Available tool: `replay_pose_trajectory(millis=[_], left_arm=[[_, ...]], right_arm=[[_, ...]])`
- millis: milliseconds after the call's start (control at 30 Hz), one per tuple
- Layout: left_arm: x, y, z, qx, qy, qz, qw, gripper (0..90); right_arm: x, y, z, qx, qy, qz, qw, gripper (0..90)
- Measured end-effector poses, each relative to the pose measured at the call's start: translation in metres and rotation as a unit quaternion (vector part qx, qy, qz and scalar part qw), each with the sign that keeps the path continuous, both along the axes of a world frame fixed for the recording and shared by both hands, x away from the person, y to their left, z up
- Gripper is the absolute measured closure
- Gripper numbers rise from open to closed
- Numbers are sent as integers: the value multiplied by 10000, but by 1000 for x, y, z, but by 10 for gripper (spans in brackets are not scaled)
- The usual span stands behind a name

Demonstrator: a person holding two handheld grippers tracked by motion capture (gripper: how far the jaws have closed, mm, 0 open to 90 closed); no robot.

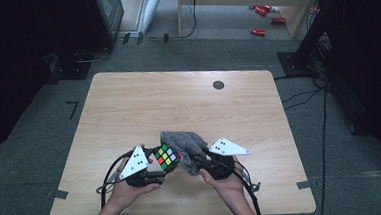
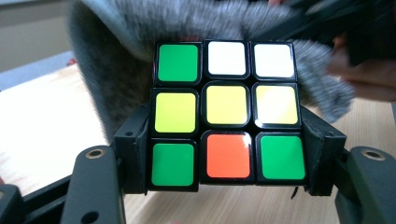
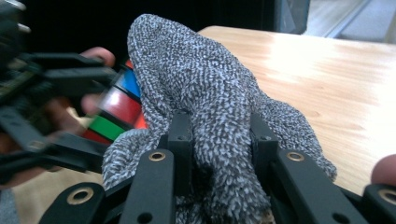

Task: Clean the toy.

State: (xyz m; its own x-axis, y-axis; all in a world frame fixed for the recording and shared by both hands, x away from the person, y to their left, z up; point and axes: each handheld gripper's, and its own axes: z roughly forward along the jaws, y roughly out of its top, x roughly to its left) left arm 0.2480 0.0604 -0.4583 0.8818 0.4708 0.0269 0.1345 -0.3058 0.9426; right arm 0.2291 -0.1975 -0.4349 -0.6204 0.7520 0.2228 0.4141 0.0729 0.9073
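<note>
Much of your puzzle cube [image 2: 226,112] is hidden: the grey knitted cloth [image 3: 205,88] drapes over its top and far side, and only slivers of blue, red and green show past the cloth in the right gripper view. The face toward you shows green, white, yellow and one orange tile, scrambled. The cube sits off the wooden table [image 1: 178,103], near its front edge, clamped between your left gripper's [image 1: 154,166] half-closed jaws. Just beside the cube, your right gripper [image 1: 194,160] pinches the cloth in nearly closed jaws.
</note>
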Motion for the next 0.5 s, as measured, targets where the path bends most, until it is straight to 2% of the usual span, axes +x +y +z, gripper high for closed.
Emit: replay_pose_trajectory(millis=[167, 267, 367, 500], left_arm=[[-4, -8, -4, 189, -28, -62, 9998, 343], [-4, -6, -1, 148, -98, -43, 9998, 344], [-2, 0, 3, 18, -126, 19, 9999, 343], [1, 3, 3, -87, 31, 13, 10000, 344]], right_arm=[[-8, 10, 10, -108, -271, 149, 9995, 699], [-5, 5, 6, -54, -191, 115, 9997, 699], [0, 0, 0, -40, -13, -8, 10000, 699], [-1, 1, 1, -42, -24, -3, 10000, 700]])
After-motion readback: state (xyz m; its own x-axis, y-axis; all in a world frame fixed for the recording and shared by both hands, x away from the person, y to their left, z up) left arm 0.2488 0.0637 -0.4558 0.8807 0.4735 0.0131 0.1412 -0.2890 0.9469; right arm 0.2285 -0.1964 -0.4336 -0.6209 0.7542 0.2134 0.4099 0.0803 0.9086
